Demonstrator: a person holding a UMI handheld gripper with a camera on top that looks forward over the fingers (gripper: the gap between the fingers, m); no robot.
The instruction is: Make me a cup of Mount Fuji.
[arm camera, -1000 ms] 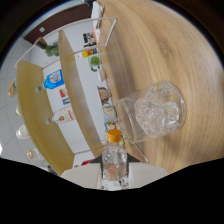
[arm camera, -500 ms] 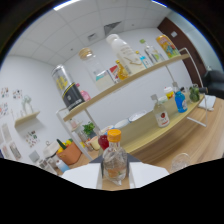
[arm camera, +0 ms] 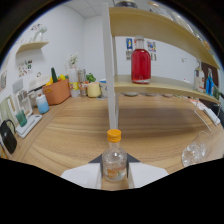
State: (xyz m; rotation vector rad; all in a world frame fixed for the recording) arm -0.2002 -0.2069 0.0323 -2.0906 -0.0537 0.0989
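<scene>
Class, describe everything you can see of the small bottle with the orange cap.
The small bottle is clear, glass or plastic, with an orange cap screwed on. It stands upright between the gripper's white fingers, which press its sides. A little orange-tinted liquid shows near its base. Behind it lies the wooden counter.

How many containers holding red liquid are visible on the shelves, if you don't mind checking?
1: a red-liquid jar stands on the wooden shelf, beyond the orange-capped bottle held by the gripper. Others may be hidden.

The bottle [arm camera: 114, 161] stands between the gripper [arm camera: 114, 176] fingers. A glass [arm camera: 196, 149] sits right of it on the worktop [arm camera: 145, 125]; a jar [arm camera: 140, 63] stands on the shelf [arm camera: 160, 85] behind.
</scene>
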